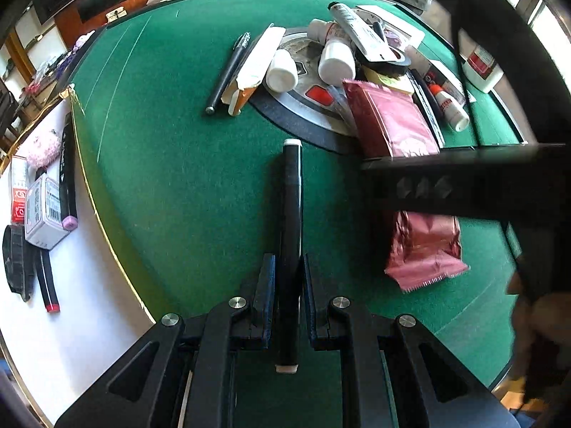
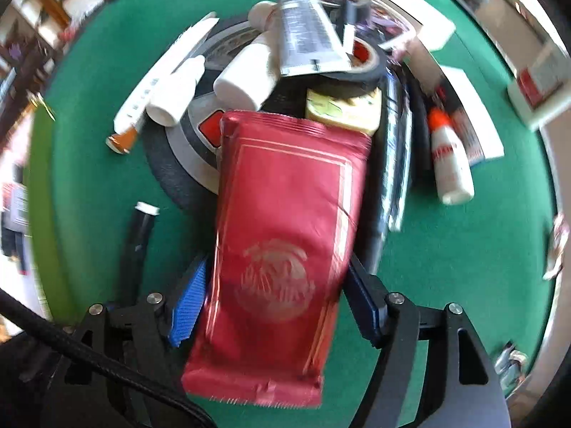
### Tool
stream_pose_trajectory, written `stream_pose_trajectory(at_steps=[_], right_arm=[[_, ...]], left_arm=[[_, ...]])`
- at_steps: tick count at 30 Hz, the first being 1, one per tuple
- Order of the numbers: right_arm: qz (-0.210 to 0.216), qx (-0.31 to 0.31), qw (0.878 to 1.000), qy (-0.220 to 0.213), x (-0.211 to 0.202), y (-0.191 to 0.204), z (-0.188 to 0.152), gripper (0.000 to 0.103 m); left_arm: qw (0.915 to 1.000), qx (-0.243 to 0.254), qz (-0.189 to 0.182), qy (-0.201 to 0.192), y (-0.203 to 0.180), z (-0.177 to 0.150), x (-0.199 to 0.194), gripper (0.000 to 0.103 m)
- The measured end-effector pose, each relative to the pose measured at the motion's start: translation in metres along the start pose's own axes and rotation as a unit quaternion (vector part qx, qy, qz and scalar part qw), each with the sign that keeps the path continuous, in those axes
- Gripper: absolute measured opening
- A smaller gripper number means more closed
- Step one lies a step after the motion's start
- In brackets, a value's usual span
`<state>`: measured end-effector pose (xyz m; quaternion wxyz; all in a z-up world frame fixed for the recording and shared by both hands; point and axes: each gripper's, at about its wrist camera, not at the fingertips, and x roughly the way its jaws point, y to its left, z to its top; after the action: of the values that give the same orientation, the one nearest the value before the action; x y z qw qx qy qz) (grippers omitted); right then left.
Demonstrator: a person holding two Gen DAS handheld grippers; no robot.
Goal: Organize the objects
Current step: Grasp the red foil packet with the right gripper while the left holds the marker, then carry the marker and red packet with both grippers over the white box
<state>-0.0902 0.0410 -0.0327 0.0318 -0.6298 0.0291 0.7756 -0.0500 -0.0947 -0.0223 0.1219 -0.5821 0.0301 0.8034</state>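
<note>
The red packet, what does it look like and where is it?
The red packet is a shiny foil pouch with thin gold border lines, a round gold emblem and a zigzag-cut bottom seam. It lies flat on the green table, its top end over the round disc, between the open right tongs.

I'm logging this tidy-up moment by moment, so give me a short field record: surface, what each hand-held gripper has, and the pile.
surface: green felt table
left hand-held gripper: shut on black marker
right hand-held gripper: open, astride red foil packet, pads not pressing
pile: white bottles, silver tube, tape roll, glue bottle
</note>
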Motion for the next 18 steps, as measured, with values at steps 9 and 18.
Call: stream_pose_trajectory(at_steps=[9,18], right_arm=[[0.017,-0.011,1.0,-0.023,-0.019,-0.039,-0.051,0.051],[0.065,-0.038,0.997,-0.034,-0.036,-0.073,-0.113,0.051]], left_arm=[[0.9995,0.023,0.008,-0.022,-0.005,0.005,-0.003,0.011],[0.9991,-0.03,-0.021,-0.019,-0.026,-0.03,-0.016,0.011]])
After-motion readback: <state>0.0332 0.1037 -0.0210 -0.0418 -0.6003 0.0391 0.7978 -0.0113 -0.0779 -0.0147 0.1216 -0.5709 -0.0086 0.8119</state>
